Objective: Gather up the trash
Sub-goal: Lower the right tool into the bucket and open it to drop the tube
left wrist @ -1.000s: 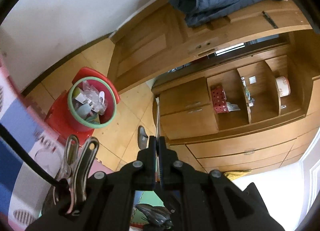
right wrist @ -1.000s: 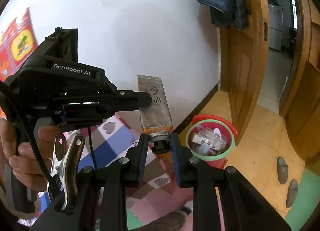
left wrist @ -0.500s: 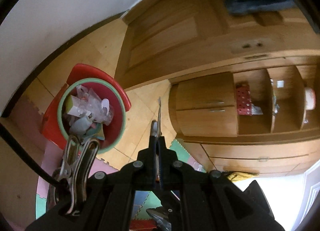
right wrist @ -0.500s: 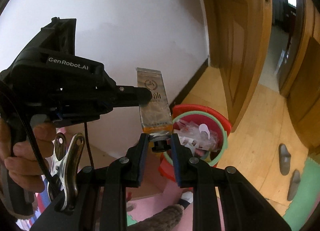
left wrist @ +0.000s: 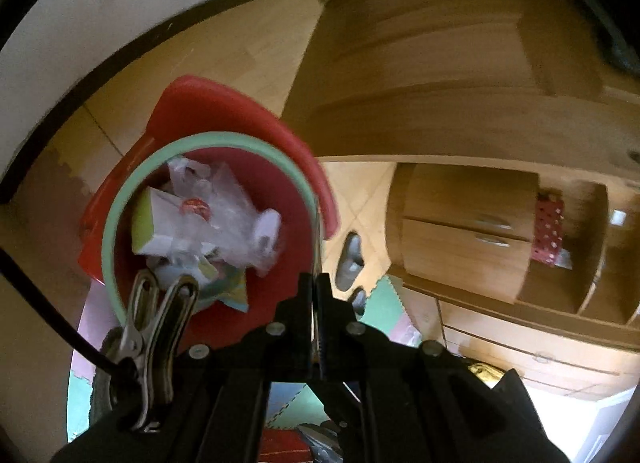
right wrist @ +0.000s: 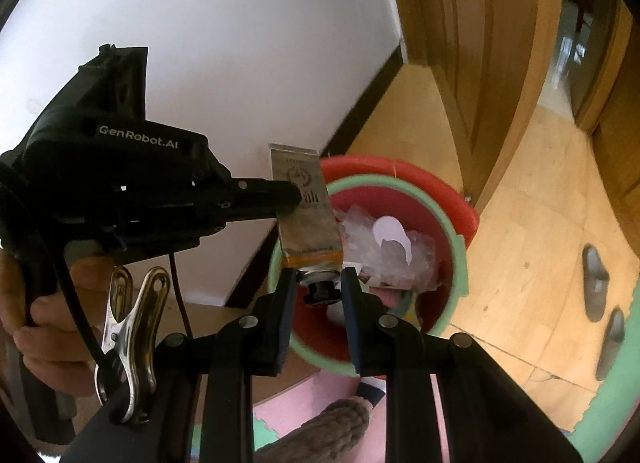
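Since the earlier frames both hands have dropped toward the red bin (right wrist: 460, 219) — it now fills much more of each view, with the tube (right wrist: 306, 219) hanging right over its green rim. Crumpled plastic and cartons already lie inside. The left gripper (right wrist: 294, 195) is clenched on the tube's flat body; the right gripper (right wrist: 320, 291) clasps its cap. Only the release is left — the tube is not yet in.

Soft daylight, glaring at the lower right of the left view; motion blur and fisheye-curved, black-vignetted edges throughout.
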### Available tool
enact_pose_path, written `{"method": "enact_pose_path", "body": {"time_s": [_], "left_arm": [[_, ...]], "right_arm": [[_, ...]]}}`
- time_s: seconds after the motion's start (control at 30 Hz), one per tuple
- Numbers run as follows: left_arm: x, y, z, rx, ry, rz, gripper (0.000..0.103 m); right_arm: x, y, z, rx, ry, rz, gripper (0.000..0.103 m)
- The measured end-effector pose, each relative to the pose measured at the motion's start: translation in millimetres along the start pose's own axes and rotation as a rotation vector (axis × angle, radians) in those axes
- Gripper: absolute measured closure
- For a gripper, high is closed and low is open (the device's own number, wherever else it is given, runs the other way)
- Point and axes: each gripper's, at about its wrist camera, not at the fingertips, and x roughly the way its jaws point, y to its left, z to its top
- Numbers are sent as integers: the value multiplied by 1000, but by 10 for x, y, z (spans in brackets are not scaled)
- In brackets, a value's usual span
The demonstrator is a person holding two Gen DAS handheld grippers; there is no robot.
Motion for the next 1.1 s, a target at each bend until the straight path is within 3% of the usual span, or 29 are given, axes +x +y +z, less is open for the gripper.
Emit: {"method": "enact_pose_path", "body": {"time_s": [0.33, 0.4, 0.67, 0.87, 0.93, 1.03, 1.1], "left_arm": [[518, 307, 327, -19, 44, 98, 101], [516, 344, 351, -27, 41, 137, 100], [338, 252, 371, 61, 13, 167, 99], [217, 158, 392, 57, -8, 153, 99], [163, 114, 369, 70, -17, 157, 99], [106, 54, 323, 86, -22, 157, 99], [74, 20, 297, 95, -28, 160, 99]], "right_arm": [[731, -252, 22, 80, 70, -1, 79], [827, -291, 35, 96, 86, 7, 79], [1009, -475, 63, 179, 106, -21, 83], [986, -465, 130, 185, 108, -23, 83], [992, -499, 136, 201, 120, 9, 78], [866, -510, 156, 197, 89, -11, 64], [751, -497, 177, 191, 71, -25, 48]]}}
